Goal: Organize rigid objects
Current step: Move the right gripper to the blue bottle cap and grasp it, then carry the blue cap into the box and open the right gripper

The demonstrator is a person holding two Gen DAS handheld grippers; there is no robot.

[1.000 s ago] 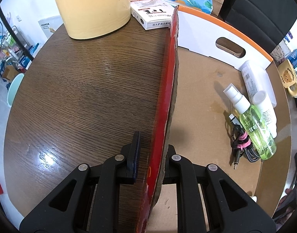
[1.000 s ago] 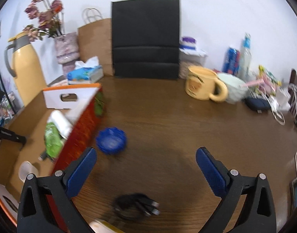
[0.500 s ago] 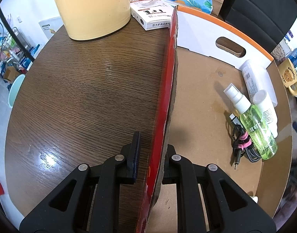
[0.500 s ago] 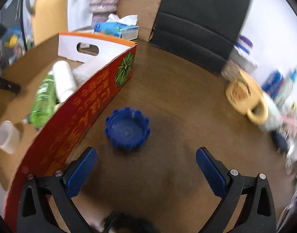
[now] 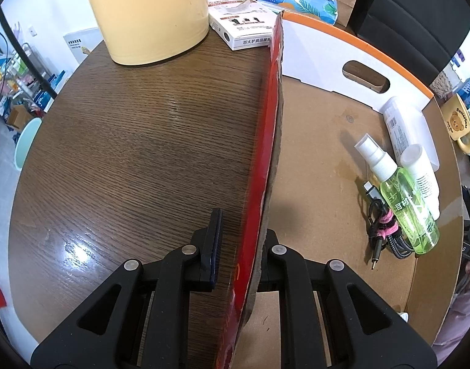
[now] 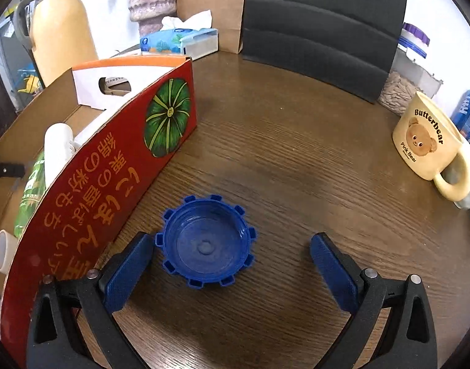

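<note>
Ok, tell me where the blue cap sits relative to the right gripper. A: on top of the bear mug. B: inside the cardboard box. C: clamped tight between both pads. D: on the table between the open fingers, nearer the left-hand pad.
D: the blue cap lies open side up on the table between the right gripper fingers, which stand wide apart.

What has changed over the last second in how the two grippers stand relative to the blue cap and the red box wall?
The right gripper has swung down toward the blue cap, which now sits between its open jaws, close to the left pad; nothing is gripped yet. The left gripper stays shut on the red box wall, and the spray bottle, tube and cable inside have not moved.
</note>
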